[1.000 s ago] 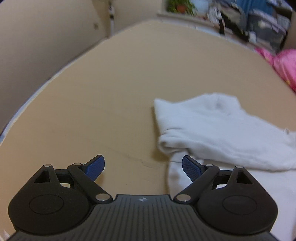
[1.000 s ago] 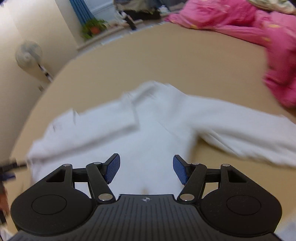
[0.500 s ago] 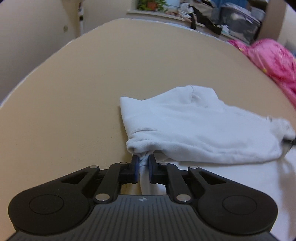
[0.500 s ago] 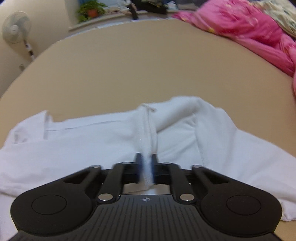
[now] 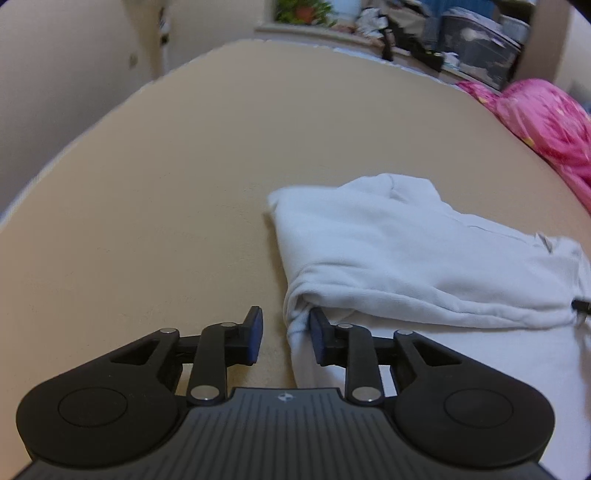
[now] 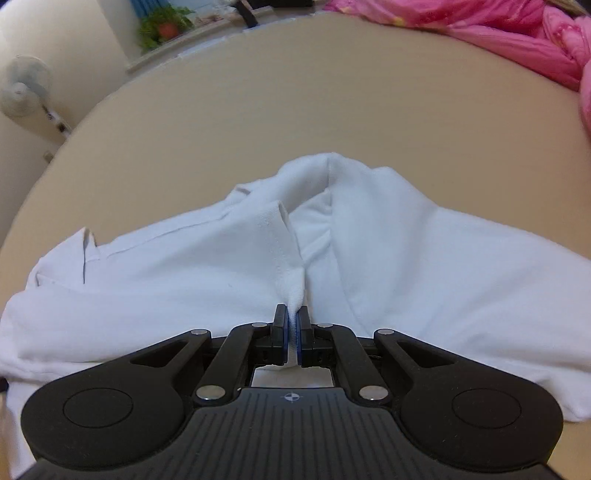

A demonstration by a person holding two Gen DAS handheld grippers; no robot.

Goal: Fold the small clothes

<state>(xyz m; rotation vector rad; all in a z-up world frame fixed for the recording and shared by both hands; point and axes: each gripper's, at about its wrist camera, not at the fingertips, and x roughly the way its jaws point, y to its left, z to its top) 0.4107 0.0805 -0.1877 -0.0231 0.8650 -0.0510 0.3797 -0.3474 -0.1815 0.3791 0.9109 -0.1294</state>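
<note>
A small white garment (image 5: 406,254) lies partly folded on a tan surface (image 5: 166,192). In the left wrist view its folded edge sits just ahead of my left gripper (image 5: 284,338), which is open with its right pad against the cloth edge. In the right wrist view my right gripper (image 6: 293,336) is shut on a pinched fold of the white garment (image 6: 388,258), which spreads out ahead and to both sides. A folded flap (image 6: 266,236) rises from the pinch.
A pink quilt (image 5: 546,125) lies at the far right; it also shows in the right wrist view (image 6: 480,33). A cluttered ledge with a potted plant (image 6: 162,26) runs along the back. A white fan (image 6: 22,85) stands at the left wall.
My left gripper has opened and let go of the garment's edge. My right gripper stays shut on the cloth and has carried the fold, so the garment lies more bunched.
</note>
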